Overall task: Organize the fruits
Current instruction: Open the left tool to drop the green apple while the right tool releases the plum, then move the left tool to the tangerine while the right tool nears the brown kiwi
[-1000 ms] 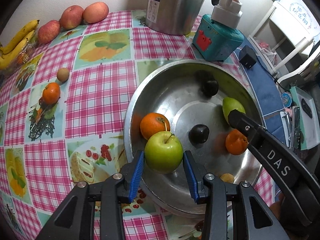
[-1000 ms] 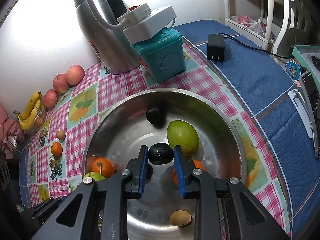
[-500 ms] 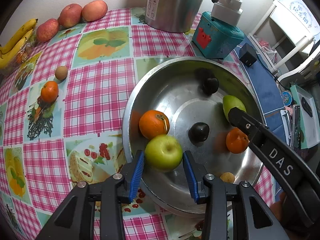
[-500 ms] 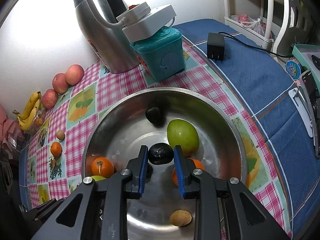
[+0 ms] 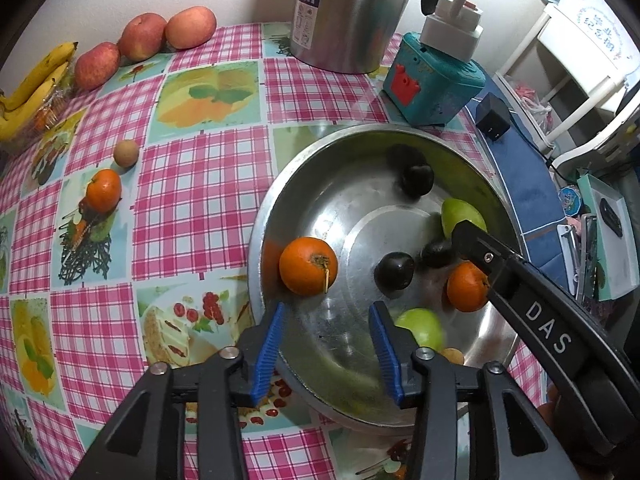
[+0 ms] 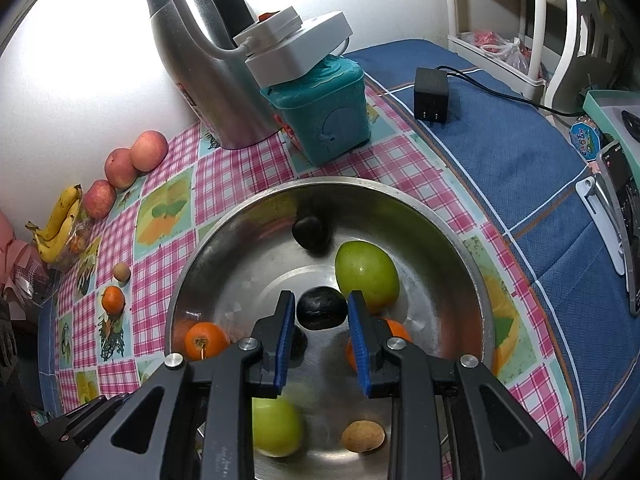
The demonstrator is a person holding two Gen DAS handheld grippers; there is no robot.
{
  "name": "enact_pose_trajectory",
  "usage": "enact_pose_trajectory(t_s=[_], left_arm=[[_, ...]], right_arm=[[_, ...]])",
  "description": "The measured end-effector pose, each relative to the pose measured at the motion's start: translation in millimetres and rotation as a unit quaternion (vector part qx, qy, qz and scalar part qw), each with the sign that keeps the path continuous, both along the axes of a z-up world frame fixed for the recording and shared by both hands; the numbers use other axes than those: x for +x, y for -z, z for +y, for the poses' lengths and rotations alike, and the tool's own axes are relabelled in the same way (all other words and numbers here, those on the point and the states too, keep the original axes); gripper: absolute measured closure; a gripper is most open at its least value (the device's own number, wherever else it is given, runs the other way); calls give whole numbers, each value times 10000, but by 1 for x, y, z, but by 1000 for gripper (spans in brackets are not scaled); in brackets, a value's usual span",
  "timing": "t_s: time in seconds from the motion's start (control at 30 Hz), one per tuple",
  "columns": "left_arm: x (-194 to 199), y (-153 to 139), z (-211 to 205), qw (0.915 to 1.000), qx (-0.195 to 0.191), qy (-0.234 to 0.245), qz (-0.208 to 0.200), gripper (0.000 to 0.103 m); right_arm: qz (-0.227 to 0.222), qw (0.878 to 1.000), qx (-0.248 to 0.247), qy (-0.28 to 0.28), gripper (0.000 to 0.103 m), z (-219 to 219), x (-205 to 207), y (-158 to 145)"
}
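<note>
A steel bowl (image 5: pixel 272 216) (image 6: pixel 460 248) sits on the checked tablecloth. My left gripper (image 5: pixel 327 312) hangs over its near rim, its jaws opening with nothing between them. The green apple (image 5: pixel 420 330) (image 6: pixel 276 426) lies blurred on the bowl floor, just right of the left gripper's fingers. My right gripper (image 6: pixel 320 298) is shut on a dark plum (image 6: pixel 321 308) (image 5: pixel 438 253) above the middle of the bowl. Inside the bowl also lie two oranges (image 5: pixel 308 266) (image 5: pixel 466 286), a green mango (image 6: pixel 366 272), two more dark plums (image 5: pixel 416 178) (image 5: pixel 394 270) and a small brown fruit (image 6: pixel 363 436).
On the cloth left of the bowl lie an orange (image 5: pixel 104 190) and a small brown fruit (image 5: pixel 126 154). Three red apples (image 5: pixel 142 36) and bananas (image 5: pixel 36 84) line the far left edge. A steel thermos (image 5: pixel 352 12), a teal box (image 5: pixel 432 84) and a black charger (image 5: pixel 494 122) stand behind the bowl.
The left gripper's jaws have spread apart. The green apple has left them and moved to the right on the bowl floor. The right gripper still holds the dark plum in place.
</note>
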State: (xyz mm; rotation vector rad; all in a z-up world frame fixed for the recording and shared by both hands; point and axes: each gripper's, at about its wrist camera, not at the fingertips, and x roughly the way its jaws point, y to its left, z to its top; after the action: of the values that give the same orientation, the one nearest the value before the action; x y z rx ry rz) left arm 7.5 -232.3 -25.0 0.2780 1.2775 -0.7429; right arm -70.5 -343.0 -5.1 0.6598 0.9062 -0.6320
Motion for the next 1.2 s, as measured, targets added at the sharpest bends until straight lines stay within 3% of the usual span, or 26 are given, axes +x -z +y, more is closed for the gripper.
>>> enact_pose_trajectory(t_s=[0.17, 0.33, 0.6, 0.87, 1.2], left_arm=[[4, -1, 4, 10000, 14, -88, -14, 45], [15, -4, 14, 9996, -36, -290, -12, 41], [51, -4, 53, 9950, -181, -982, 88, 40], [76, -4, 89, 9876, -26, -1562, -166, 38], [82, -8, 102, 9854, 29, -1668, -332, 38]], right_arm=[[13, 10000, -14, 23, 66, 0, 0, -1], [24, 10000, -45, 0, 66, 2, 1, -2], [147, 9996, -161, -177, 66, 14, 9, -5], [280, 9974, -326, -579, 67, 41, 26, -9], [256, 9939, -434, -982, 67, 72, 42, -18]])
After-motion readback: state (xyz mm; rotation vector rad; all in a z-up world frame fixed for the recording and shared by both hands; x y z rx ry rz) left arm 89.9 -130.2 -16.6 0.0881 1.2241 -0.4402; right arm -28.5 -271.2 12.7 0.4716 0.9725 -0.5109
